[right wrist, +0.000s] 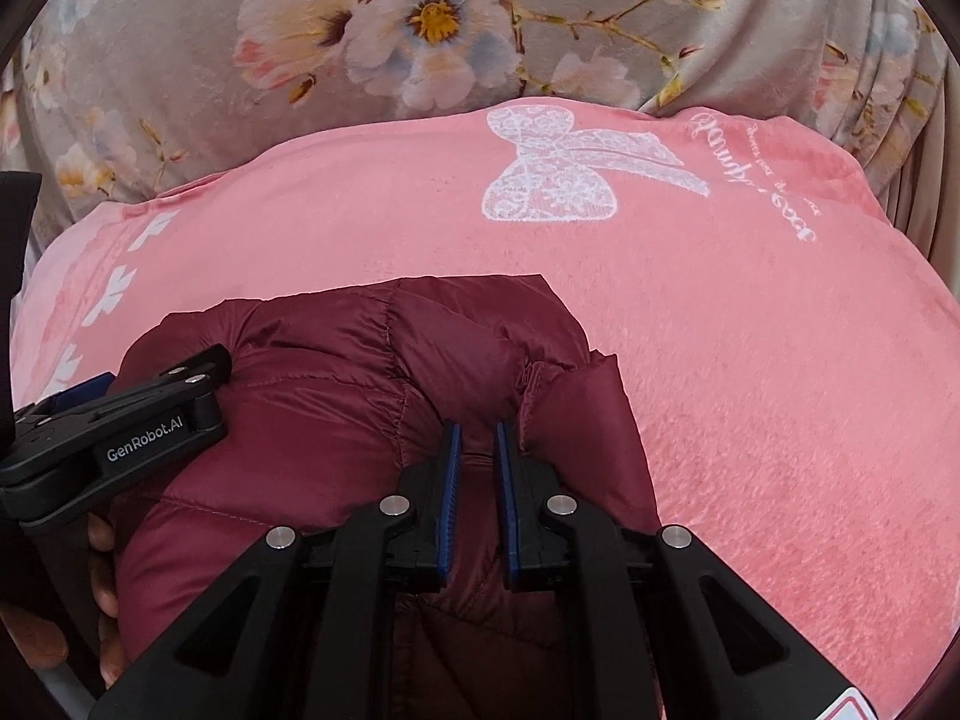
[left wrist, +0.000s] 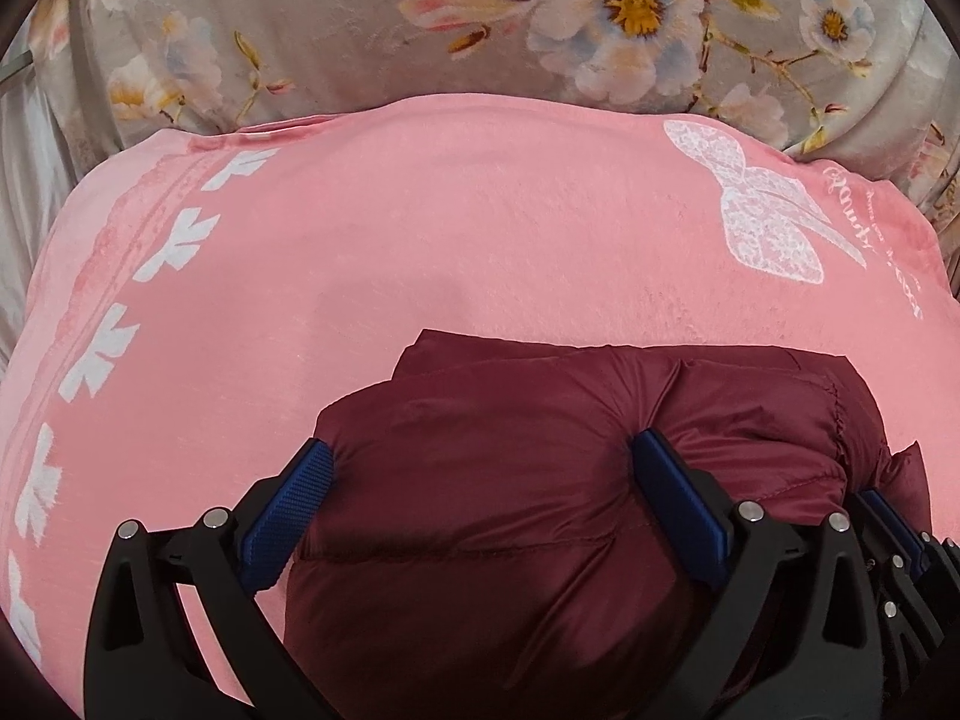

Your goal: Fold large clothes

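A puffy maroon quilted jacket [left wrist: 540, 480] lies bunched on a pink plush blanket [left wrist: 420, 228], at the blanket's near edge. Its lower part runs out of both pictures, so its full shape and how far it is folded cannot be made out.

In the left wrist view, the left tongs [left wrist: 480, 480] stand wide apart, with a thick bulge of the jacket filling the gap and both blue ribbed pads pressing into the shiny fabric. At the right edge of this view only a sliver of the right tongs [left wrist: 894, 534] shows, too little to read.

The right wrist view makes those clear: the right tongs [right wrist: 478, 468] are nearly closed, pinching a narrow pleat of the jacket [right wrist: 372, 372] between the blue pads. This view also shows the left tongs [right wrist: 174, 378] from the side, a black body with white lettering, resting against the jacket's left end; from here its opening cannot be judged. Fingers of the person's hand [right wrist: 102, 570] peek out below it, mostly hidden.

The jacket is smooth and glossy, with stitched seams and soft rounded sections. The blanket [right wrist: 750, 390] is velvety, with a white lace-patterned bow [right wrist: 558, 171] and curly writing too distorted to read near its far right corner, and a row of white leaf shapes [left wrist: 102, 348] along its left edge. Beyond the far edge lies a grey flowered cover [left wrist: 360, 30] printed with pale blossoms.
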Available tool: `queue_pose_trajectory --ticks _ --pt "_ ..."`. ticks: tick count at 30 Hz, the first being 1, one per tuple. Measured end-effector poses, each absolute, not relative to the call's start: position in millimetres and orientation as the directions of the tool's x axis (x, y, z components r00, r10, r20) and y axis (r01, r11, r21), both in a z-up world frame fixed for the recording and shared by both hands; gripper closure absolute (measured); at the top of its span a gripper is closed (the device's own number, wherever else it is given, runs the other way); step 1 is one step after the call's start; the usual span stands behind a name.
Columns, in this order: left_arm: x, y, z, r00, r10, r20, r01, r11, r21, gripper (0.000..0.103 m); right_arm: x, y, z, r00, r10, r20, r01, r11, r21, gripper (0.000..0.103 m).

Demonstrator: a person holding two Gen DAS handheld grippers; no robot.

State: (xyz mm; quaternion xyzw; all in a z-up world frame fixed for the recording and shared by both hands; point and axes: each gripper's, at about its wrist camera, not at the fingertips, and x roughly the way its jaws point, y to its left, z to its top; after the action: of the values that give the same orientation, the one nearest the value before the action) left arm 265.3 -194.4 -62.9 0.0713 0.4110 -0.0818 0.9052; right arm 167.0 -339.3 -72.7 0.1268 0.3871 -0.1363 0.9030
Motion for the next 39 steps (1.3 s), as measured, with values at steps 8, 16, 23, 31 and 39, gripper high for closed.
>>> queue_pose_trajectory --ticks 8,16,23,31,39 --pt "264.2 -196.3 -66.2 0.655 -0.082 -0.751 0.205 0.976 0.071 0.005 165.9 -341.5 -75.0 0.67 -0.135 -0.73 0.344 0.928 0.143 0.094" --pt "266.2 -198.0 -68.7 0.66 -0.073 -0.748 0.199 0.977 0.081 0.005 165.4 -344.9 -76.7 0.679 -0.11 -0.725 0.341 0.923 0.179 0.093" --pt "268.8 -188.9 -65.9 0.622 -0.118 -0.774 0.216 0.976 0.024 0.005 150.5 -362.8 -72.2 0.696 -0.02 -0.718 0.344 0.887 0.309 0.092" --pt "226.8 -122.3 -43.2 0.458 -0.337 -0.822 0.198 0.941 -0.276 0.005 56.4 -385.2 -60.0 0.68 0.069 -0.73 0.395 0.805 0.443 0.046" --pt "197.6 -79.2 -80.8 0.287 -0.528 -0.799 0.094 0.846 -0.525 0.005 36.7 -384.1 -102.0 0.655 0.306 -0.691 0.388 0.648 0.655 0.041"
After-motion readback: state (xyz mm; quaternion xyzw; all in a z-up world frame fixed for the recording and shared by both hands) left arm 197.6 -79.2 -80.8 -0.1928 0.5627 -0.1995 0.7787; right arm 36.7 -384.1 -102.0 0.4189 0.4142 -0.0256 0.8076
